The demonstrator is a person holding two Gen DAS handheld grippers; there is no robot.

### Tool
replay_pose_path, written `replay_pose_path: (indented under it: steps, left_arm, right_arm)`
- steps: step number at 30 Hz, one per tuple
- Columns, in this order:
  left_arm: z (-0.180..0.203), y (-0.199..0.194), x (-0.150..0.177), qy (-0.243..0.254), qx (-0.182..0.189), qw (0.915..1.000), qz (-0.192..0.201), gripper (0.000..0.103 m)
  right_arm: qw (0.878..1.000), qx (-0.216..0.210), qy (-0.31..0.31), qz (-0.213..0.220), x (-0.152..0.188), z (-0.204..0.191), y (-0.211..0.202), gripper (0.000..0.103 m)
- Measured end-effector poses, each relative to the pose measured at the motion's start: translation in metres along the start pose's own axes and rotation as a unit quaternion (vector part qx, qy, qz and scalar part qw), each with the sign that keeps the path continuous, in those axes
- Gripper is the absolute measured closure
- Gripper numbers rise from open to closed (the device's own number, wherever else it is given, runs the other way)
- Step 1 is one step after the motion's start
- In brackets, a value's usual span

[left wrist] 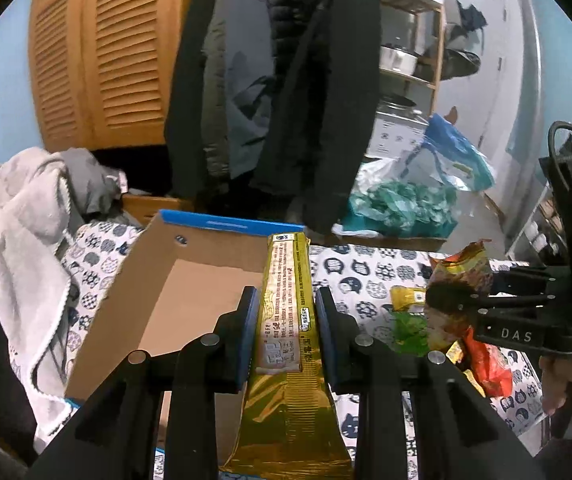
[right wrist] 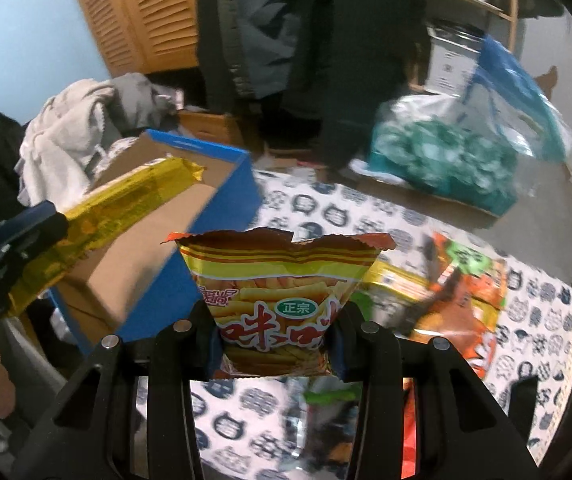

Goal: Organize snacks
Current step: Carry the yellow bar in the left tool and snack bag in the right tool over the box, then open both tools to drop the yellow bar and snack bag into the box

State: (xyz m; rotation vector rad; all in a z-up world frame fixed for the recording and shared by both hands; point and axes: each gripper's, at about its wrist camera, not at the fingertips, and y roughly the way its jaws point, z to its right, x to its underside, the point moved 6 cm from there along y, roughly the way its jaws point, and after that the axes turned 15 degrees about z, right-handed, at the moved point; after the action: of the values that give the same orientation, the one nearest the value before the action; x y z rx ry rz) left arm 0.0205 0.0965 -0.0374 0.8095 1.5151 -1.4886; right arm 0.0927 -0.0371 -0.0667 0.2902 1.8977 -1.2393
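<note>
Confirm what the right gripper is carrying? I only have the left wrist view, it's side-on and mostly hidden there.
Observer: The right gripper is shut on an orange-and-yellow snack bag printed with fries, its torn top edge up.
Operator: Anything left on the cat-print cloth on that side?
Observer: Yes, an orange-and-brown snack packet and a flat yellow packet lie on the cat-print cloth, to the right of the held bag.
Operator: Where's the box relative to the right gripper?
Observer: The blue-sided cardboard box sits to its left, and the long gold packet in the left gripper is over its opening.
</note>
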Motion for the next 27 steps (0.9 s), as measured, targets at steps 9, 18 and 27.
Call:
replay_pose_path:
  steps: [9,18,27]
  left_arm:
    - [-0.052,0.003,0.012,-0.04,-0.036,0.9985,-0.011,0.074]
    - [-0.098,0.012,0.034,-0.068,-0.074,0.994,-0.044,0.074]
    - [-0.112,0.026,0.054,-0.09,-0.084,0.9888,-0.084,0.074]
  right_arm:
    - [0.999,-0.044,-0.008,-0.023,-0.011,-0.061,0.041,0.063]
    - [0.996,-0.077,-0.028,-0.041,-0.014,-0.11,0.074,0.063]
    - [0.992,-0.097,-0.039,-0.067,-0.005,-0.13,0.095,0.062]
